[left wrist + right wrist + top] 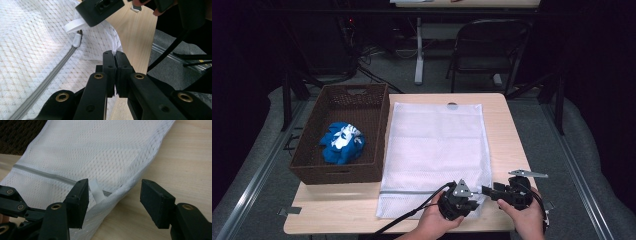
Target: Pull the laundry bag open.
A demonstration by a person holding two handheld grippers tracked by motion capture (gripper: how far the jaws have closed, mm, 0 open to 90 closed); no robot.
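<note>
I see the woven brown basket (372,107) at the desk's (507,135) left holding a crumpled blue-and-white cloth (342,142), and beside it the white mesh laundry bag (434,140) lying flat, its grey zipper (45,85) running near the close edge to a white pull tab (76,40). My left gripper (115,60) is clamped on the bag's mesh corner, while my right gripper (113,197) stands wide open, holding nothing, a white fabric loop (97,191) between its jaws. How much mesh is pinched I can't make out.
</note>
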